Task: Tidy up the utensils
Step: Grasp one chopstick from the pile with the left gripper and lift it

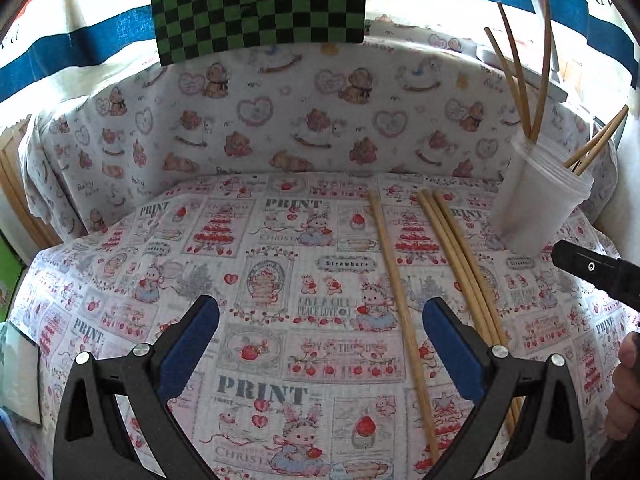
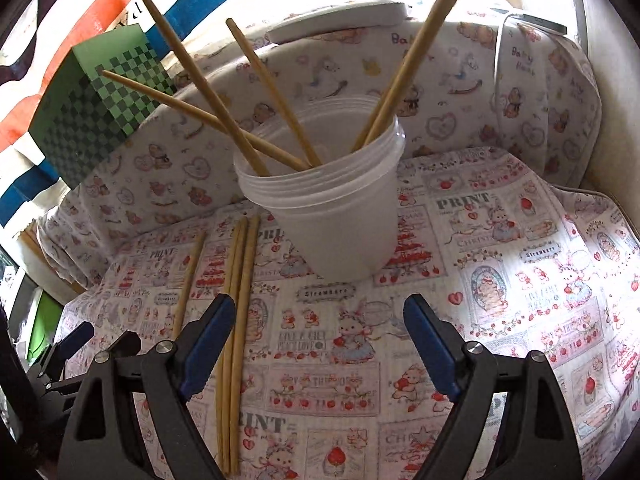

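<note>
I see the worktop (image 1: 280,280) draped in a strawberry-and-bunny print cloth, with a teddy-bear cloth (image 1: 280,120) rising behind it. A green-and-black checkered box (image 1: 256,0) stands at the back before a red, white and blue striped banner (image 1: 60,48).

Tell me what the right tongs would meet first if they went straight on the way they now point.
Probably the printed cloth just short of the plastic cup. The right tongs are open, empty and angled downward, with the three loose chopsticks by their left finger. Depth is unclear, so the cup's base might come first.
</note>
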Demonstrator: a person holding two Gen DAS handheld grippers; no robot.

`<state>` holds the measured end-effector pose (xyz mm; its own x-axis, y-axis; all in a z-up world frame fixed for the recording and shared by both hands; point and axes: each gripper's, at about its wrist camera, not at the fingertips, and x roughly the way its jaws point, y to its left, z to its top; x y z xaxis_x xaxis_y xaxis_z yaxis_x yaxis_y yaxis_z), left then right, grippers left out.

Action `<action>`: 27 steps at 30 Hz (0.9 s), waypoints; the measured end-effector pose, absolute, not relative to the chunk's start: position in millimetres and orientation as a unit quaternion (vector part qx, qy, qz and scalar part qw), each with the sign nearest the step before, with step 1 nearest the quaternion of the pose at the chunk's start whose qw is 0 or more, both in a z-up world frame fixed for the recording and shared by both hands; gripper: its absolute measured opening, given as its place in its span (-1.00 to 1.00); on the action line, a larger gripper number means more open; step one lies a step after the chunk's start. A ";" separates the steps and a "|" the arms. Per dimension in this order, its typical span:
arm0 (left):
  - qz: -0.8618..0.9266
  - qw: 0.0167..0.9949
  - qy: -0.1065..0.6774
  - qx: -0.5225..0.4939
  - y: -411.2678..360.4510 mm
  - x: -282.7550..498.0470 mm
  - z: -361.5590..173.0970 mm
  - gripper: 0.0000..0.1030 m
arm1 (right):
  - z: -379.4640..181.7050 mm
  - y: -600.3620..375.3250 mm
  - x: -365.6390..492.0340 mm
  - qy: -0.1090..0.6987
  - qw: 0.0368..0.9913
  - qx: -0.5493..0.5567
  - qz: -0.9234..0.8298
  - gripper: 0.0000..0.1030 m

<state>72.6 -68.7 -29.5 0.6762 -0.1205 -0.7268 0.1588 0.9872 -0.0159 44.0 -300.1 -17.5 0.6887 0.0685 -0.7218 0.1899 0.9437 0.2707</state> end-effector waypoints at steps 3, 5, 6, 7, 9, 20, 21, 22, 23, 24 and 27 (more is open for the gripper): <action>-0.084 0.909 0.409 0.022 -67.8 76.4 -33.1 0.96 | -19.6 -304.1 47.1 0.404 0.900 0.158 -0.044 0.70; -0.092 0.905 0.414 0.019 -67.3 78.1 -34.5 0.96 | -20.3 -307.7 47.5 0.406 0.898 0.162 -0.049 0.70; -0.097 0.904 0.415 0.019 -68.0 78.1 -34.7 0.94 | -20.6 -308.5 47.7 0.408 0.897 0.164 -0.050 0.70; -0.102 0.904 0.414 0.021 -69.2 77.8 -34.6 0.91 | -20.8 -310.5 47.5 0.409 0.896 0.167 -0.051 0.70; -0.104 0.908 0.406 0.031 -73.0 76.1 -34.9 0.88 | -22.0 -312.4 47.2 0.409 0.895 0.170 -0.051 0.70; -0.115 0.907 0.401 0.058 -86.5 72.4 -39.1 0.27 | -26.0 -305.1 49.3 0.421 0.893 0.149 -0.060 0.70; -0.116 0.905 0.404 0.061 -88.4 71.9 -39.8 0.23 | -25.3 -304.8 48.8 0.419 0.894 0.146 -0.062 0.70; -0.116 0.903 0.410 0.060 -89.4 71.8 -40.5 0.13 | -24.9 -304.6 48.3 0.419 0.894 0.144 -0.063 0.70; -0.115 0.899 0.419 0.052 -89.7 71.7 -41.5 0.06 | -24.6 -304.4 48.1 0.419 0.894 0.145 -0.063 0.70; -0.118 0.894 0.430 0.035 -87.5 71.3 -41.7 -0.11 | -24.3 -304.2 47.9 0.420 0.894 0.146 -0.061 0.70; -0.143 0.884 0.446 0.004 -85.8 70.4 -40.2 -0.25 | -23.6 -303.8 48.0 0.425 0.891 0.149 -0.055 0.70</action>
<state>70.4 -85.8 -40.2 0.5618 -0.2490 -0.7889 0.2559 0.9592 -0.1205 48.0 -303.8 -23.6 0.6335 0.0282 -0.7733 0.2242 0.9498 0.2183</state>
